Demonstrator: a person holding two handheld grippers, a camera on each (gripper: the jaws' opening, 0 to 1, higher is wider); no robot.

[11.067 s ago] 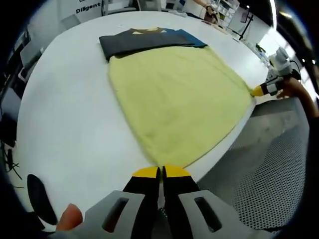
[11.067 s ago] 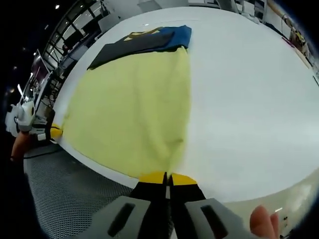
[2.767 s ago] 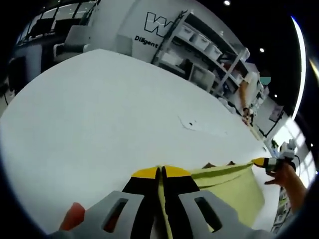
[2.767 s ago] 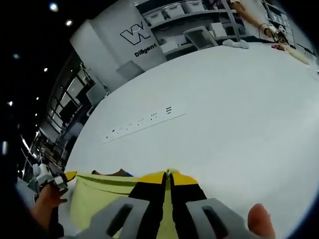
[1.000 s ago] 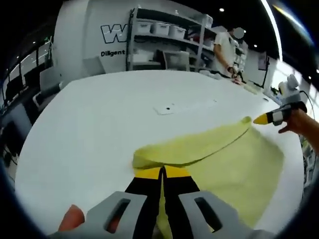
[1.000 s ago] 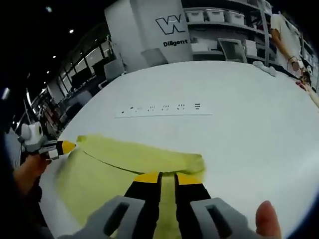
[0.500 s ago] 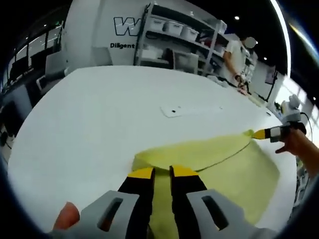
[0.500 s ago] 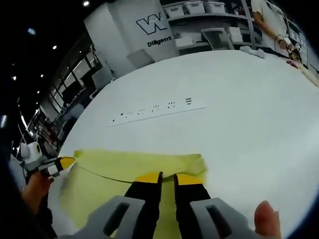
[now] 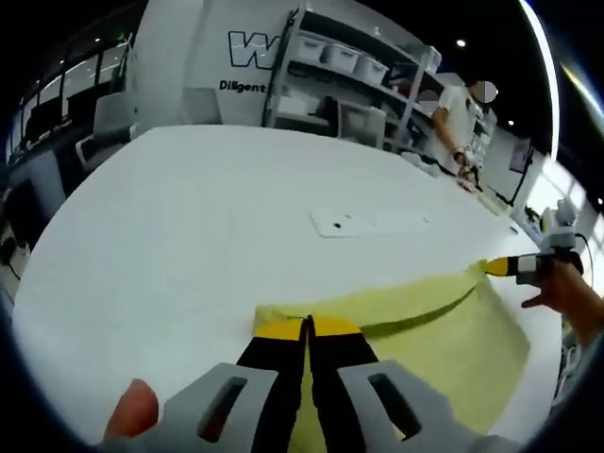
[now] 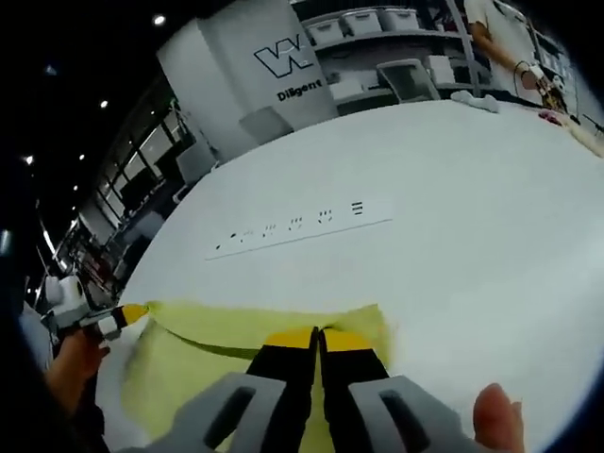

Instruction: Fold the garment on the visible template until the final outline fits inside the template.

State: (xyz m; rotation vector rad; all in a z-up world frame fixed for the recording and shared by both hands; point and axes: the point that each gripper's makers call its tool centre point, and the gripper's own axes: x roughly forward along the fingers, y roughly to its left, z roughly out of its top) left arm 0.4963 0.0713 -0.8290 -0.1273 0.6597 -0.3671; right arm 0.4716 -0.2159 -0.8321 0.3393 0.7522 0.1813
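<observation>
- Left gripper view, lower left: one bare fingertip (image 9: 132, 415) of the person shows beside the grey, slotted plastic body of the left gripper (image 9: 308, 327).
- Bottom centre: its two black jaws with yellow tips are pressed together, pinched on the near corner of the yellow garment (image 9: 444, 330).
- The garment is one soft, matte, slightly fuzzy cloth; it lies flat on the smooth white table (image 9: 179, 226), spreading from bottom centre to the right, with a folded edge curving across it.
- Centre: one thin white strip (image 9: 368, 223) with a dark dot lies on the table, well apart from the cloth.
- Right edge: the right gripper (image 9: 493, 268), yellow-tipped, sits at the garment's far corner, held by a hand (image 9: 571, 293); I cannot tell from here how its jaws stand.
- Upper right: metal shelves with pale bins (image 9: 340, 66), and one person (image 9: 453, 118) standing by them.

- Right gripper view, left edge: the left gripper (image 10: 132, 312) tip meets the garment's (image 10: 217, 349) pointed corner.
- Centre: one long white strip (image 10: 302, 226) carries a row of small dark marks.
- Bottom centre: the right gripper (image 10: 317, 338) has its two yellow-tipped jaws closed on the cloth's edge.
- Lower right: one fingertip (image 10: 495, 415).
</observation>
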